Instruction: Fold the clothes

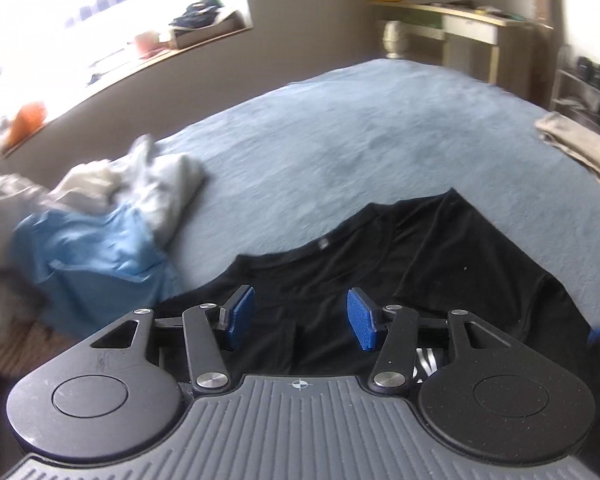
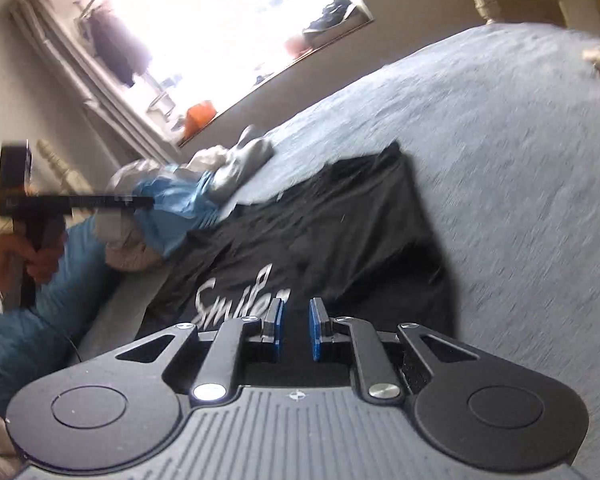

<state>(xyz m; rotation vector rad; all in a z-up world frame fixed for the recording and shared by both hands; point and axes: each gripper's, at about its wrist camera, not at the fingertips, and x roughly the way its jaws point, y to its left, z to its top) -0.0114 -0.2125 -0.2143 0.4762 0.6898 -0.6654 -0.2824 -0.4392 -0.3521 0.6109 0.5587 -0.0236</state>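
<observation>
A black T-shirt [image 1: 440,264] lies spread on the blue bedspread [image 1: 340,140], collar toward the far side, its right side folded inward. In the right wrist view the shirt [image 2: 340,232] shows white script lettering. My left gripper [image 1: 301,318] is open and empty, hovering above the shirt's near part. My right gripper [image 2: 296,328] is open with a narrow gap and nothing between the pads, just above the shirt's lower edge near the lettering. The left gripper, held in a hand, also shows in the right wrist view [image 2: 76,202] at far left.
A heap of unfolded clothes, light blue and grey-white [image 1: 100,232], lies at the bed's left. A folded beige garment [image 1: 580,148] sits at the bed's right edge. A windowsill [image 1: 140,60] with clutter and a desk [image 1: 452,28] stand beyond the bed.
</observation>
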